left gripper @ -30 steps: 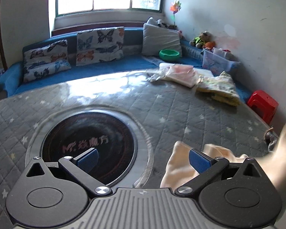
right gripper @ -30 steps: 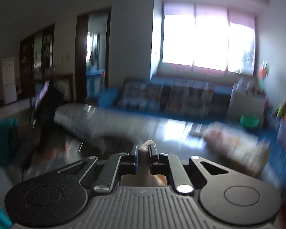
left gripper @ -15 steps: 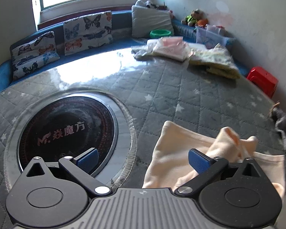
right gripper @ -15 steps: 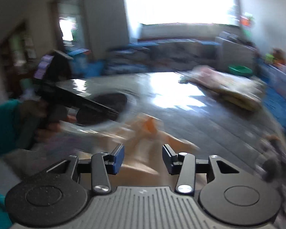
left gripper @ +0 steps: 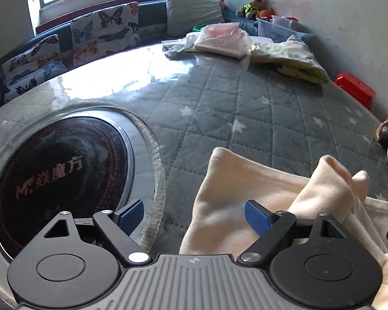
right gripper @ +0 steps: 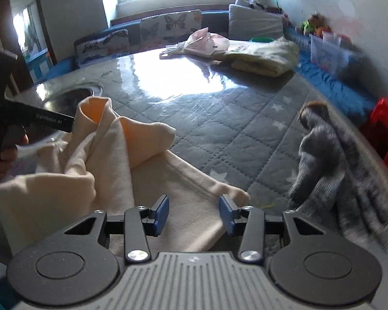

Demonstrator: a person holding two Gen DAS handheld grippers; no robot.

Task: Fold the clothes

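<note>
Directly ahead of both tools, on the quilted table cover [left gripper: 258, 108], lies the cream garment [right gripper: 168, 188], rumpled, one part standing up in a loose peak. Right gripper [right gripper: 193, 215]: jaws parted wide, holding nothing, poised over the garment's near hem, which runs between the blue pads. Left gripper [left gripper: 194, 217]: jaws likewise wide and empty; the cream garment [left gripper: 232, 206] lies to its right side, only the right pad over cloth. Judgement: the right tool is better placed for the first pinch. A grey knit item [right gripper: 333, 165] lies apart, right.
</note>
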